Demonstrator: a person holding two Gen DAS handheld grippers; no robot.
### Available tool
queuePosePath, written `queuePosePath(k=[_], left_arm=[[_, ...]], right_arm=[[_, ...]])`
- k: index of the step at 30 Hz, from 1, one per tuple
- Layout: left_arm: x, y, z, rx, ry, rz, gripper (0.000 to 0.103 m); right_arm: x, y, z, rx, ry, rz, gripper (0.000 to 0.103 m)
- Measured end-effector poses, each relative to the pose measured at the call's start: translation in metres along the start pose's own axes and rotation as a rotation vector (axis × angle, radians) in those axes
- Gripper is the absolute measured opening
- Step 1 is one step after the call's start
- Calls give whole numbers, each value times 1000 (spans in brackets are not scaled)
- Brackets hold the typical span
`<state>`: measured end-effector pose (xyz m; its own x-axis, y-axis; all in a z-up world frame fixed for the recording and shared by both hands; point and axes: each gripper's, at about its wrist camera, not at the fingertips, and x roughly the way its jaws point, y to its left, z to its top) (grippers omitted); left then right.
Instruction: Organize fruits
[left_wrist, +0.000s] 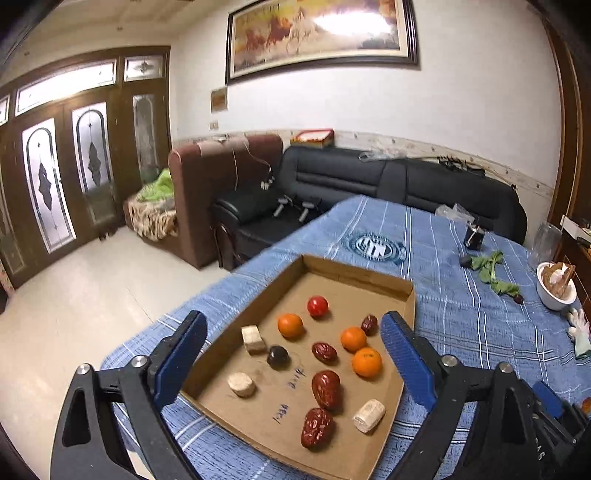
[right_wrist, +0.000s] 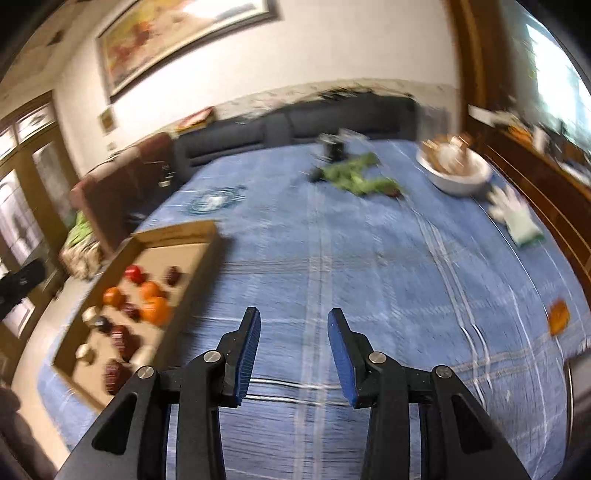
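The left gripper (left_wrist: 293, 347) hangs wide open and empty above the cardboard tray (left_wrist: 408, 295), where the oranges (left_wrist: 366, 362) and dates (left_wrist: 325, 384) lie. The right gripper (right_wrist: 294, 354), half open and empty, is over bare blue cloth (right_wrist: 369, 258). Perhaps one orange piece (right_wrist: 558, 316) lies outside; the picture is blurred. Lower slowly, straddling one fruit only.

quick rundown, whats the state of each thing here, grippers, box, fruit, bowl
left gripper: open wide, empty, above the box
right gripper: open, empty, over bare tablecloth
cardboard box: open-topped, on the table
oranges: three, loose in the box
red dates: lying loose in the box
tomato: in the box
white bowl: upright, filled
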<state>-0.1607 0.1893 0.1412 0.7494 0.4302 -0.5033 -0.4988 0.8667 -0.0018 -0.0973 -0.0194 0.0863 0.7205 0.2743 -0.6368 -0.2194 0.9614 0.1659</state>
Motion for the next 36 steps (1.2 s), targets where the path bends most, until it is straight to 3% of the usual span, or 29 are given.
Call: queuePosePath(k=[3, 7, 21, 36], left_arm=[[-4, 4, 3, -2, -8, -16, 102], [5, 9, 1, -9, 42, -45, 102], [41, 12, -16, -35, 191, -124, 102], [48, 1, -24, -15, 212, -137, 102]], right_arm=[[-3, 24, 5, -49, -10, 39, 45], [-1, 42, -3, -87, -9, 38, 47], [15, 54, -19, -146, 45, -10, 48], [23, 59, -32, -179, 67, -14, 48]])
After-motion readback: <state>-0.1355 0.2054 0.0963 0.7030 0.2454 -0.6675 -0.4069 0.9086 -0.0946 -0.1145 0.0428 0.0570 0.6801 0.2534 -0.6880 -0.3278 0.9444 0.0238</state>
